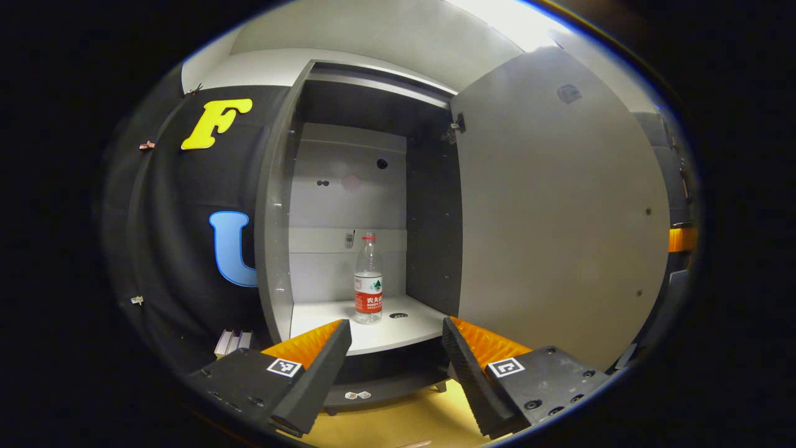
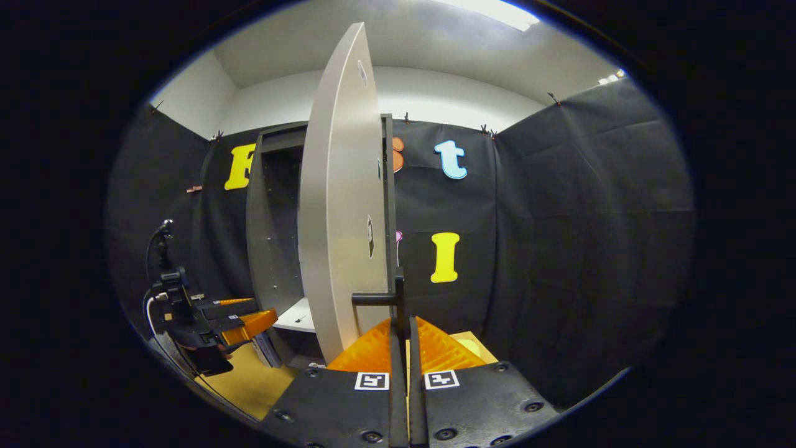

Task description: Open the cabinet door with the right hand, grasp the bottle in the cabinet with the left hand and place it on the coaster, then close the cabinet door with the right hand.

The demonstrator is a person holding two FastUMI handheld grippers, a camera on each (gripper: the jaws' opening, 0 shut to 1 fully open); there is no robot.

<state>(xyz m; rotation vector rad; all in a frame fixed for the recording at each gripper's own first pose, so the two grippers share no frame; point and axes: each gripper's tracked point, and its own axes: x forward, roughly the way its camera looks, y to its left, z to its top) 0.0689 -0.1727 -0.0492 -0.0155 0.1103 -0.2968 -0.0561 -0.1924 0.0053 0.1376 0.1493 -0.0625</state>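
Left gripper view: the left gripper (image 1: 396, 348) is spreading its fingers wide before the bottle (image 1: 368, 280), standing on the cabinet shelf (image 1: 323, 314). The right gripper (image 2: 402, 348) is pinching the open door (image 2: 342, 205) handle (image 2: 379, 298).

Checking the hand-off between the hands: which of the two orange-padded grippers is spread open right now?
The left gripper, aimed at the clear plastic bottle on the white cabinet shelf. The right gripper is clamped on the grey cabinet door's black handle.

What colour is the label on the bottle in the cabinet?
Red and white, on the clear water bottle; it shows best in the left gripper view.
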